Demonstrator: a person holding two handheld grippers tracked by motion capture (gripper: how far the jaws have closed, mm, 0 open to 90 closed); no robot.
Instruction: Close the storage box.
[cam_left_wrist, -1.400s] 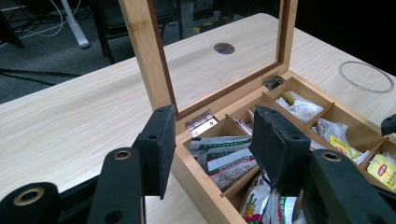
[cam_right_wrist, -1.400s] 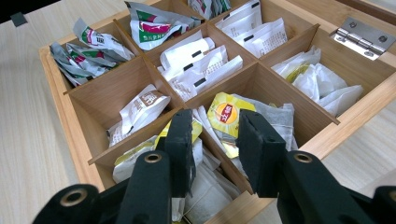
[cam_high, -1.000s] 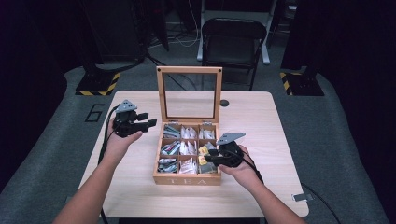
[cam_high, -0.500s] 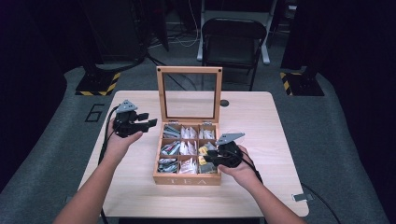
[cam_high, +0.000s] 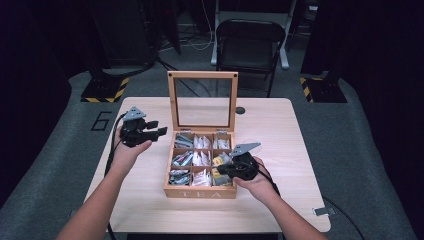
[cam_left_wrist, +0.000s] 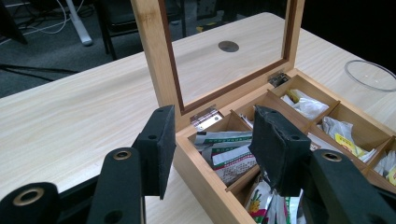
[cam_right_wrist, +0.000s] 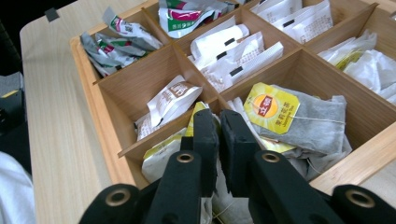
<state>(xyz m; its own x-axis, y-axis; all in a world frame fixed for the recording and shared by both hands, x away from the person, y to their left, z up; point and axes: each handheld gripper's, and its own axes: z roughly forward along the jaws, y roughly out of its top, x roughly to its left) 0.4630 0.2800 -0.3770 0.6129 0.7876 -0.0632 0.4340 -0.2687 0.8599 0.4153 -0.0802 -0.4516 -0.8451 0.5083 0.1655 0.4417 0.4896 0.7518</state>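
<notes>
Already the right gripper (cam_right_wrist: 218, 122) has just been closing its jaws on a tea bag (cam_right_wrist: 198, 116) inside the tea box (cam_high: 200, 192); lifting remains. Left gripper (cam_high: 150, 131) waits open.

Light wooden table (cam_high: 280, 130) with a tea box

The open wooden tea box (cam_high: 200, 192) rests on it under the right jaws; a clear round lid (cam_left_wrist: 371, 74) lies beyond the left jaws.

Right gripper (cam_right_wrist: 218, 128) fingers (cam_right_wrist: 205, 135) bury the packet between them (can't tell if it's pinched); glass dish (cam_left_wrist: 373, 74) clipped by the edge.
</notes>
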